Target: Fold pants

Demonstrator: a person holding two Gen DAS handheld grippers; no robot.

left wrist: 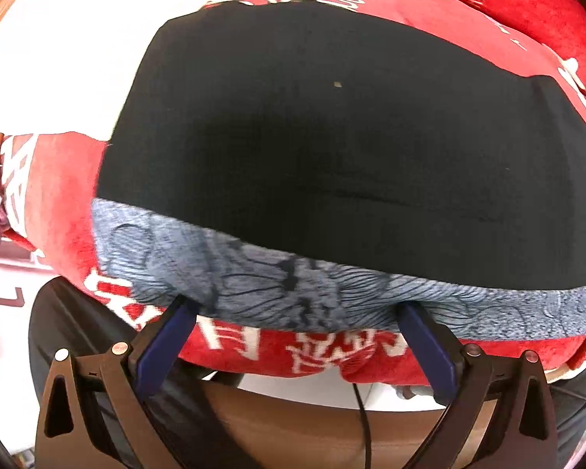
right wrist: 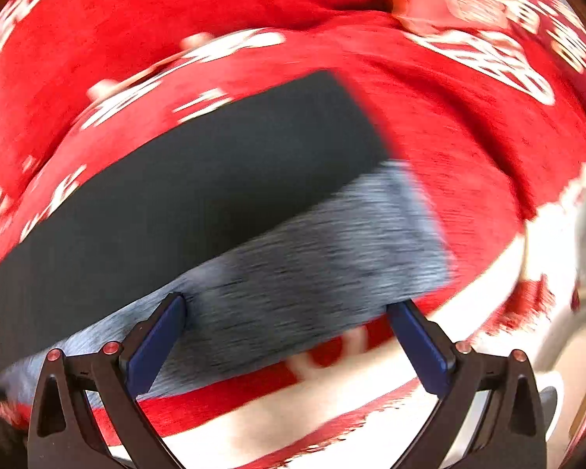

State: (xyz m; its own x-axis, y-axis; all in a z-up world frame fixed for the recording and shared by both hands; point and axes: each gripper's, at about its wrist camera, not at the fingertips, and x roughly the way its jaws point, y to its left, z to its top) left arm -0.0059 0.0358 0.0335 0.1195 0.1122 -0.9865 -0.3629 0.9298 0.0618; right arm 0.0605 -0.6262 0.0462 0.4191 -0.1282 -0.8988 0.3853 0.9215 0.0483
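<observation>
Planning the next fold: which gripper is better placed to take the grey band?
Left, marginally. Its gripper sits steady, jaws open around the grey band. The right gripper is also open there, but motion-blurred.
</observation>
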